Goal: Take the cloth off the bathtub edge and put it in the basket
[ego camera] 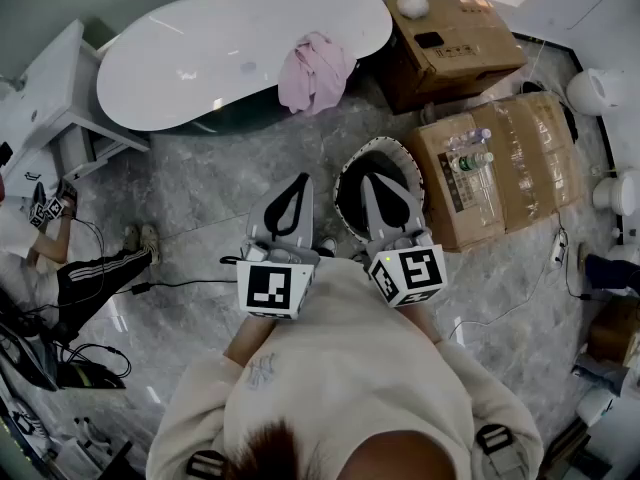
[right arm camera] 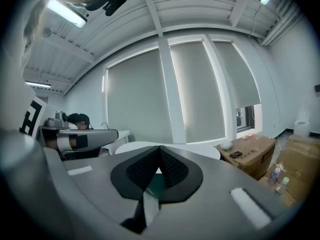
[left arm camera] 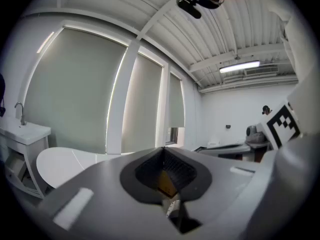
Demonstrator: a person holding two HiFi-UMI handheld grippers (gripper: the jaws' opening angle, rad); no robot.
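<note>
Two claws here, my left gripper [ego camera: 298,181] and right gripper [ego camera: 368,180], both pinched together on nothing; pink cloth [ego camera: 315,68] sits draped on the bathtub [ego camera: 200,58] edge at 12 o'clock from them; basket [ego camera: 392,146] lies just below my right tip.

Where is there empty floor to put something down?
The grey floor between the bathtub and the left gripper is bare. So is the strip between the bathtub and the basket. The right is crowded with cardboard boxes; the left has cables and a seated person's legs.
</note>
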